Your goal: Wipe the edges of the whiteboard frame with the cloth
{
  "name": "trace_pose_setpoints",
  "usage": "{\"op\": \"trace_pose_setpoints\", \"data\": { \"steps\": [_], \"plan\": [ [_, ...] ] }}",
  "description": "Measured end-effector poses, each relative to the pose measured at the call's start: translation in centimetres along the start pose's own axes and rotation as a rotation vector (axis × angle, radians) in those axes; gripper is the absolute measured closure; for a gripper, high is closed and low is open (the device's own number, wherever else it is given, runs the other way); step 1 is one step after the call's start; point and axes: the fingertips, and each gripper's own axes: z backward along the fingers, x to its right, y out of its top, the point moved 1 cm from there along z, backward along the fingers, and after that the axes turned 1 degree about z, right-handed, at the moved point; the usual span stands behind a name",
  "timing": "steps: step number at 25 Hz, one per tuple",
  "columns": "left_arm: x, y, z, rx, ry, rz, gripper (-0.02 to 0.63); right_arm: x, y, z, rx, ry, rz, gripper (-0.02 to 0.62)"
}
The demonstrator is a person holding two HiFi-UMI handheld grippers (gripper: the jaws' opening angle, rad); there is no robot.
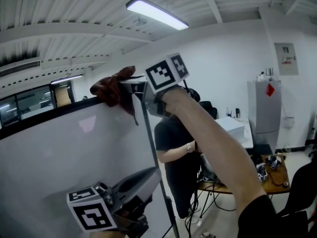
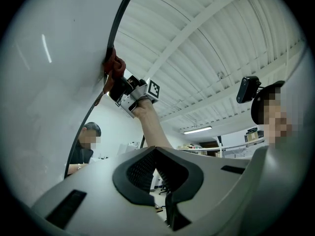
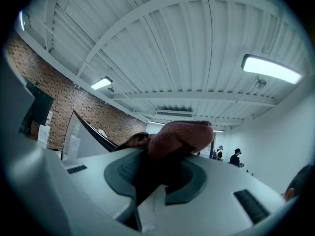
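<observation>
The right gripper (image 1: 132, 86) clamps the cloth (image 1: 113, 89) at the frame's (image 1: 49, 114) top corner, so press it flat and drag steadily along the edge; the left gripper (image 1: 151, 177), jaws closed on nothing, hangs below that corner.

- The cloth (image 1: 115, 89) that your right gripper (image 1: 141, 90) pinches at the whiteboard's top corner is soft, fuzzy rust-red fabric, crumpled and matt.
- The whiteboard (image 1: 74, 152) face is smooth, glossy white, with faint reflections on it.
- Its frame (image 1: 44, 115) is a dark, smooth strip with a dull sheen.
- Your left gripper (image 2: 156, 154), below that corner, has smooth matt grey plastic jaws lined with dark, finely ribbed pads (image 2: 140, 171).
</observation>
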Motion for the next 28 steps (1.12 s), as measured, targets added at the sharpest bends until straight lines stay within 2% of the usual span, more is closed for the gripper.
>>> {"op": "trace_pose_setpoints", "data": {
  "steps": [4,7,13,21,23,28],
  "plan": [
    [-1.3,-0.3,-0.4,-0.005,0.009,0.009,0.609,0.7,0.0,-0.7,0.02,0.031,0.024,0.497],
    [-2.2,-0.3,-0.6,-0.015,0.006,0.02,0.609,0.8,-0.3,-0.9,0.027,0.04,-0.005,0.497],
    [-3.4,0.5,0.1,-0.025,-0.05,0.035,0.609,2.5,-0.1,-1.1,0.038,-0.013,0.048,0.497],
    [-4.0,-0.3,-2.1,-0.05,-0.131,0.042,0.609,4.8,-0.6,1.6,0.057,-0.055,0.05,0.497],
    [-4.4,-0.5,-1.8,-0.056,-0.136,0.048,0.609,5.3,-0.8,2.0,0.083,-0.07,0.037,0.497],
    [-5.9,-1.3,-2.7,-0.067,-0.129,0.06,0.609,6.4,-1.5,2.6,0.144,-0.006,-0.044,0.497]
  ]
}}
